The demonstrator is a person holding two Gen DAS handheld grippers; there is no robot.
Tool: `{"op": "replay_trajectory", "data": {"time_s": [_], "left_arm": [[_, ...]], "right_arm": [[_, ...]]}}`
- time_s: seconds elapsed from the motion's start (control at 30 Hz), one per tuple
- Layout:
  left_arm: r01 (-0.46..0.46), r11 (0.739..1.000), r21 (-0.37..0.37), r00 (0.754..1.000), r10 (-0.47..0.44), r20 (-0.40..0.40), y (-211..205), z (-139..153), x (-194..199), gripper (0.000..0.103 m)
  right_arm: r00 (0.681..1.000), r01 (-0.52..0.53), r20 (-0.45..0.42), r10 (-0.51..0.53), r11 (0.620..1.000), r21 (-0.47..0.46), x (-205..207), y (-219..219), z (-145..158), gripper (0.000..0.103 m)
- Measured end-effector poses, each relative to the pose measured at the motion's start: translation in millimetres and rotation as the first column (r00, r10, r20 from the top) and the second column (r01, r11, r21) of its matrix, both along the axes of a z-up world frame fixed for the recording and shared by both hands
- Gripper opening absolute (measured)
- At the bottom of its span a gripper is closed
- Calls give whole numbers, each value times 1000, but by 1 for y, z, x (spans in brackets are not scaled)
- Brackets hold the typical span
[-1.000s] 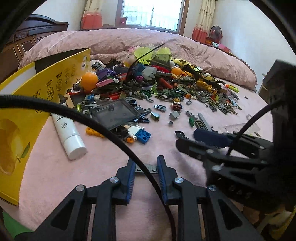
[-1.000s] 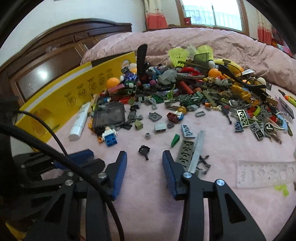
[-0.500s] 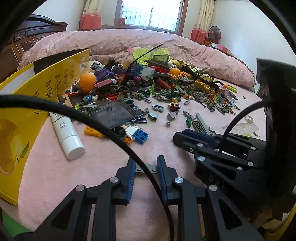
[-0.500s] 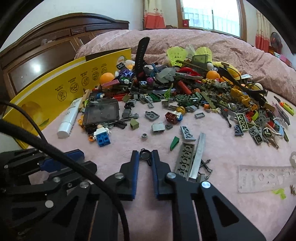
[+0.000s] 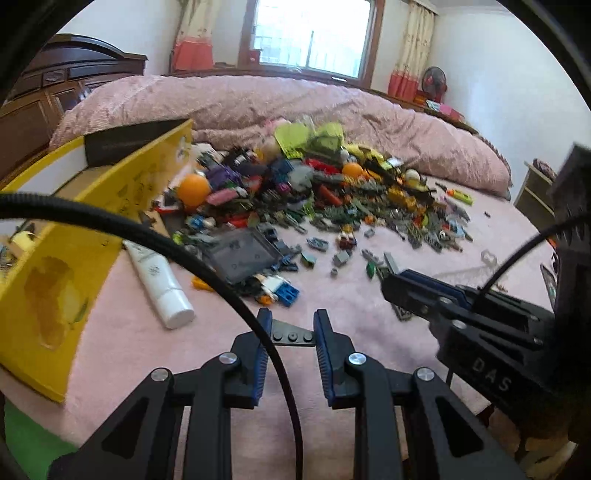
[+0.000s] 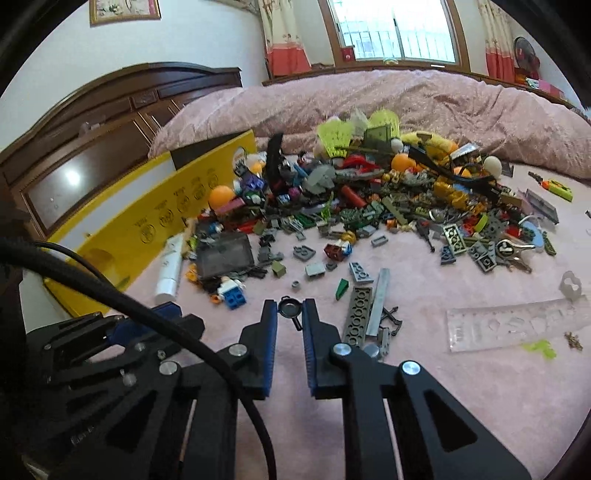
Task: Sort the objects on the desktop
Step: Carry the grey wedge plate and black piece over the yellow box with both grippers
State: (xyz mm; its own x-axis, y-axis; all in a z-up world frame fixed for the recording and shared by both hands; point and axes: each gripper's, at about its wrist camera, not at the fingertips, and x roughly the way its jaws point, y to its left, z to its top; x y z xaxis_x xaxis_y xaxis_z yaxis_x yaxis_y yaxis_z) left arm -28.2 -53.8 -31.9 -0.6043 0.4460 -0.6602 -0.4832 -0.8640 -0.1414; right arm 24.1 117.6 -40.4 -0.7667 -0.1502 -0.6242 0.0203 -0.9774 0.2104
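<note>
Past my work I see a rumpled pink quilt point(image 6: 424, 99) heaped across the far side of the bed, below a bright window point(image 6: 397, 31) with red-hemmed curtains point(image 6: 286, 40). A dark carved wooden headboard point(image 6: 110, 122) stands at my left, and a small red fan point(image 5: 434, 79) sits by the far right wall.

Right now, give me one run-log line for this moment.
left hand-held gripper: shut on dark studded plate | right hand-held gripper: shut on tiny black frying pan | brick pile: unsorted
</note>
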Motion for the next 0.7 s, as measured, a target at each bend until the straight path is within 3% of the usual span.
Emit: {"op": "replay_trajectory", "data": {"time_s": [0.3,0.7], "left_arm": [[-130,992,-7,987,128,-92,-42,52,-3,24],[-345,938,5,929,343,-141,-127,86,-26,24]], "right_arm": [[997,-51,-50,51,999,7,8,-24,33,14],[963,-248,-98,252,967,52,-11,-103,72,14]]}}
